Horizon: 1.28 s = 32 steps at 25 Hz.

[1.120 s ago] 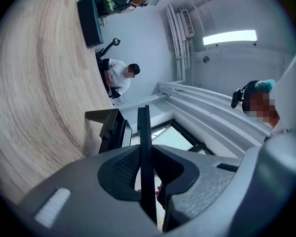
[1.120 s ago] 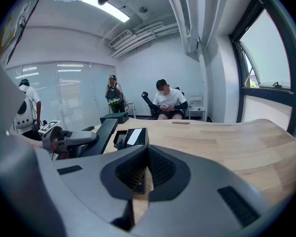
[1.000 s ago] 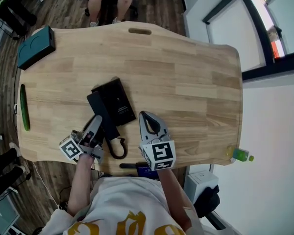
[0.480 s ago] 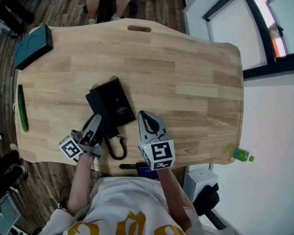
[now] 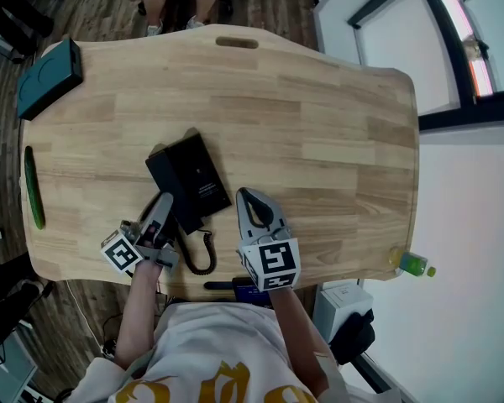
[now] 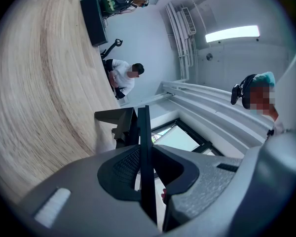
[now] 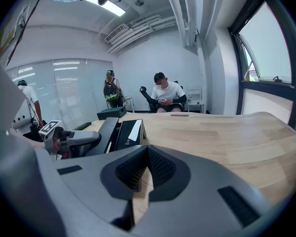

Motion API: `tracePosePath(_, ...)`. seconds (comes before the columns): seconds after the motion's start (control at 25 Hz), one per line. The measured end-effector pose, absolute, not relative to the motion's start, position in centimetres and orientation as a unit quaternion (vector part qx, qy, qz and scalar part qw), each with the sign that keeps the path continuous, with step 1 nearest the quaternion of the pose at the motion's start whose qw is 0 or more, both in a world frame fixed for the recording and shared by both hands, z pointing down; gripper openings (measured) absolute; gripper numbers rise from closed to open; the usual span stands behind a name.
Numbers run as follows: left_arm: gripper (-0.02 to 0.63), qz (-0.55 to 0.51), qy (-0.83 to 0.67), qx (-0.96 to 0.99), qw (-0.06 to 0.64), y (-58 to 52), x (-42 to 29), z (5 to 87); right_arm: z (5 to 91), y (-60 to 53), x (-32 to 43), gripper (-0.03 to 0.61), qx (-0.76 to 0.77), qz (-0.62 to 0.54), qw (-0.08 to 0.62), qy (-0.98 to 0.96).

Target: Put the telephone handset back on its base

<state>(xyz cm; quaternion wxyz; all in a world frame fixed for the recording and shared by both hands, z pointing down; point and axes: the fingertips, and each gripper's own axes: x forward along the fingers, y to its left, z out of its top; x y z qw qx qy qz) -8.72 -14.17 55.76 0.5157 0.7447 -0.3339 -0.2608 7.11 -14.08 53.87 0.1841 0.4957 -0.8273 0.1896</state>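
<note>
A black telephone base (image 5: pixel 200 175) lies on the wooden table (image 5: pixel 319 133) left of centre. Its handset (image 5: pixel 165 185) lies along the base's left side, and a coiled cord (image 5: pixel 203 254) loops toward the front edge. My left gripper (image 5: pixel 165 198) is shut, its tip right beside the near end of the handset; whether it touches is unclear. In the left gripper view the left gripper (image 6: pixel 142 113) is tipped on its side, with the phone (image 6: pixel 119 125) just beyond. My right gripper (image 5: pixel 244 194) is shut, empty, right of the phone. From the right gripper (image 7: pixel 148 151) I see handset (image 7: pixel 107 131) and base (image 7: pixel 127 132).
A teal box (image 5: pixel 49 67) sits at the table's far left corner and a green strip (image 5: pixel 32 187) lies along the left edge. A green bottle (image 5: pixel 412 264) stands below the front right corner. A seated person (image 7: pixel 166 94) is at the far end.
The head view has drifted slightly. Both grippers and the phone keep the same places relative to each other.
</note>
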Motion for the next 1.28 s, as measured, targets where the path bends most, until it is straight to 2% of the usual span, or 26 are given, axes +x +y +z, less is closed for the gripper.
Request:
tracePosePath(0.68, 0.075, -0.250, -0.351, 0.736, 0.522, -14.9, -8.4, 56.9, 54.7, -14.2, 7.0, 0.005, 0.494, 0.202, 0.187, -0.824)
tracePosePath(1.28, 0.075, -0.162, -0.368, 0.752, 0.522, -15.0, -8.0, 57.6, 54.8, -14.0, 7.1, 0.005, 0.494, 0.205, 0.186, -0.824)
